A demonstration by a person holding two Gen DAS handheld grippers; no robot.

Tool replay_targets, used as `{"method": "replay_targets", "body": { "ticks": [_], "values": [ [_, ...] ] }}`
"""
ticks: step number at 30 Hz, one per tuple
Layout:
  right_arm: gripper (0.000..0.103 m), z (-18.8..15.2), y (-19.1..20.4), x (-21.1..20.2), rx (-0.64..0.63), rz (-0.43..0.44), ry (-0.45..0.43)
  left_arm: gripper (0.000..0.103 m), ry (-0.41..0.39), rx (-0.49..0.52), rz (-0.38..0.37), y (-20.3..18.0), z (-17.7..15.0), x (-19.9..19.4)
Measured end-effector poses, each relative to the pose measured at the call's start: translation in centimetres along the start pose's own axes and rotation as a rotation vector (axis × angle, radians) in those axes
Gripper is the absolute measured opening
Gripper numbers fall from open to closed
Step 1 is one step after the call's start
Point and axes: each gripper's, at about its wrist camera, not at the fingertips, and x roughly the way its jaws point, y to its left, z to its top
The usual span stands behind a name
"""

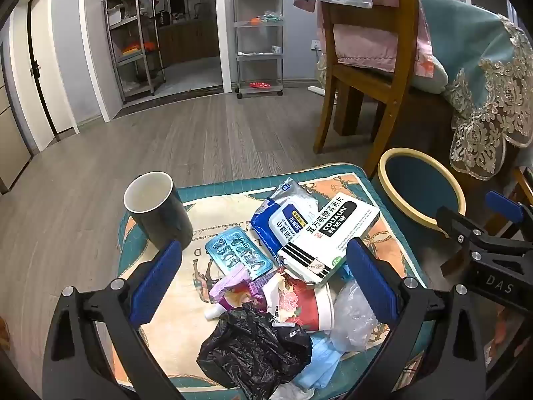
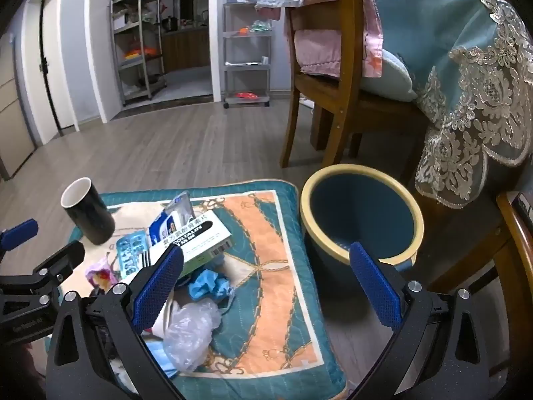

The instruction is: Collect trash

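Over the cushion (image 1: 206, 303), left gripper (image 1: 263, 280) and right gripper (image 2: 266, 276) tilt downward, jaws wide, holding nothing.

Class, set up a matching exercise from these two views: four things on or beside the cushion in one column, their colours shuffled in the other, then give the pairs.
Things:
1. mug
2. bin
3. medicine box
4. crumpled bag

Colours:
A. white with a black panel
B. black all over
C. dark outside, white inside
D. blue with a yellow rim

Pairs: 1-C, 2-D, 3-A, 4-B
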Motion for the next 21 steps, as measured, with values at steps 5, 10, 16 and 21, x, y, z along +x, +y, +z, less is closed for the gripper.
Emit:
{"method": "replay_targets", "body": {
  "ticks": [5, 10, 16, 21],
  "values": [
    [0.099, -0.04, -0.06, 0.0, 0.002, 0.001, -0.001, 0.097, 0.001, 0.001, 0.003, 0.07, -0.13, 0.01],
    [0.099, 0.0, -0.11, 0.05, 0.001, 0.001, -0.002, 0.097, 0.001, 0.002, 0.004, 0.06, -0.13, 0.01],
    [0.099, 0.0, -0.17, 0.09, 0.002, 0.0, 0.0, 0.097, 0.002, 0.003, 0.005, 0.03, -0.09, 0.03],
    [0.099, -0.03, -0.18, 0.11, 0.001, 0.001, -0.001, 0.097, 0.001, 0.003, 0.006, 0.0, -0.08, 0.01]
  ]
}}
